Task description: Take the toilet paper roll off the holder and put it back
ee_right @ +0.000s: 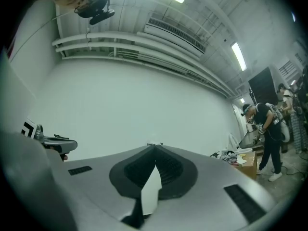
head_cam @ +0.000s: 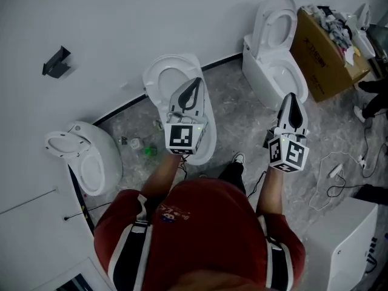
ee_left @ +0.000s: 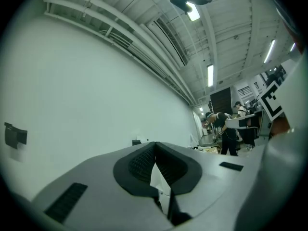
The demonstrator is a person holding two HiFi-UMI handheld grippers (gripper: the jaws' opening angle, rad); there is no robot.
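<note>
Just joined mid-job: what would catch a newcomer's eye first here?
Three white toilets line the wall: the middle toilet below the left gripper, the right toilet ahead of the right gripper, the left toilet far left. Both grippers are shut and empty. A black holder juts from the wall at upper left, with no roll in sight.

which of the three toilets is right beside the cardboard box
The white ceramic toilet at the head view's top right, beside the brown cardboard box; the other two stand further left.
</note>
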